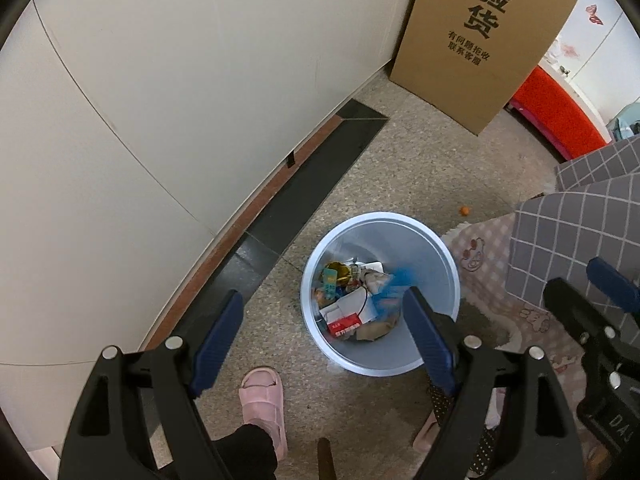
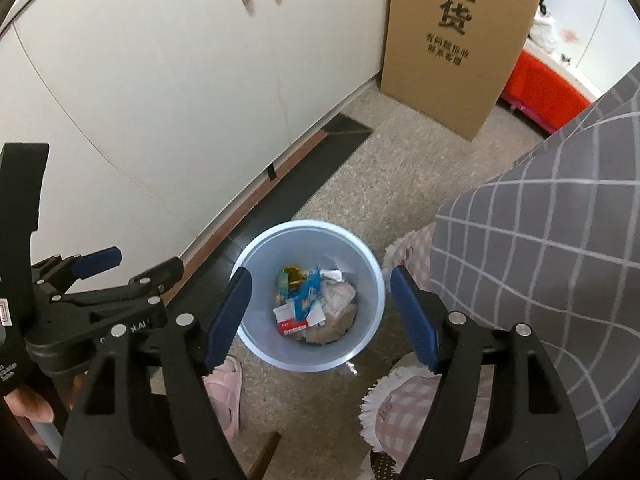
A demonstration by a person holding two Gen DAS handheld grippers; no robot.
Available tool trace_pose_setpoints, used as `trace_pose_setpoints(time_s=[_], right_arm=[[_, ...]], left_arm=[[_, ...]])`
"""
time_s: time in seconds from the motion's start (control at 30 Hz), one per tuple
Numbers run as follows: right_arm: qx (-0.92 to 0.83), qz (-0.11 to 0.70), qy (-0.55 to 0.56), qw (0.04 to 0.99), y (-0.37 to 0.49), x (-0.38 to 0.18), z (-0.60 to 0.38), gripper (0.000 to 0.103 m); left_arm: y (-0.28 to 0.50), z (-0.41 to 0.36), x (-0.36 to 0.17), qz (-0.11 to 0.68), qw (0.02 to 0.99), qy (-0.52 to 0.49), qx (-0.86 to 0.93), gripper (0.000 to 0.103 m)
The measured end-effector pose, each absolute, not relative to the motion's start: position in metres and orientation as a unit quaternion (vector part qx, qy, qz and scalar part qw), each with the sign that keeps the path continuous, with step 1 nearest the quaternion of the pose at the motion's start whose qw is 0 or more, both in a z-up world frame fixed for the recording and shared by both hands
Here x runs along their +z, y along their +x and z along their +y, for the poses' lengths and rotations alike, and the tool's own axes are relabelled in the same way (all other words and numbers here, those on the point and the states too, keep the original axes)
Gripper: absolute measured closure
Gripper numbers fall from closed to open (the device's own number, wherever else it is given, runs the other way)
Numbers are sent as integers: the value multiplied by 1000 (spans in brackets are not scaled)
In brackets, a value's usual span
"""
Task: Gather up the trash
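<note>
Light blue trash bin [image 1: 380, 364] stands on the speckled floor [image 1: 420, 168], just beside the dark floor strip [image 1: 304, 188] that runs along the white cabinets [image 1: 160, 80]. Trash inside the bin: red-and-white carton [image 1: 346, 325], white paper bits, a yellow-green wrapper [image 1: 334, 274], crumpled beige paper. A blue wrapper [image 1: 394, 292] shows blurred in the left wrist view, over the other trash, by the inner tip of one left finger; in the right wrist view it sits mid-bin [image 2: 304, 300]. Can't tell if it touches anything. Left gripper [image 1: 324, 312] hangs above the bin, jaws spread wide, nothing between them. Right gripper [image 2: 320, 308] is also above the bin, jaws spread wide and empty, bin framed between its fingers. Pink slipper [image 1: 264, 404] on the floor near the bin. Pink checked rug [image 1: 492, 260] with fringe touches the bin's far side from the cabinets; grey grid bedding [image 2: 540, 240] hangs over the rug. Tall cardboard box [image 1: 484, 40] with black print stands against the cabinets, well apart from the bin. Red furniture [image 1: 556, 116] behind the box. Small orange scrap [image 1: 464, 211] on the floor near the rug.
</note>
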State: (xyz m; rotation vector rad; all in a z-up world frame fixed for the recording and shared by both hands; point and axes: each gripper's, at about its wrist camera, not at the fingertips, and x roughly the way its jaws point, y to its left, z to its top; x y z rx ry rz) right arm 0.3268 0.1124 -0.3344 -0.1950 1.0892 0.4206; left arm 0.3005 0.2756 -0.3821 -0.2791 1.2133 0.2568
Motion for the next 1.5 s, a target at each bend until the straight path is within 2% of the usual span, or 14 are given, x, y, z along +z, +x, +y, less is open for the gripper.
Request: trace_pose_setpoints(time_s=[0.23,0.53,0.9,1.2,1.5], right_arm=[[186,461,-107,861,296,-275,100,32],[178,383,-86,902,232,-176,65,28],[149,279,-34,948,128,-57,-26,23],[116,202,-13,972,41,7,-93,14],[93,144,15,985,-23,36,-135,8]], left_arm=[[280,262,-334,529,831,-132,112,23],[229,233,-219,430,889,-117,104,19],[137,157,-89,309,947,-68,56,14],[43,103,-12,207,977,-39,29,10],[-13,63,30,164,986,-11,-10,6]])
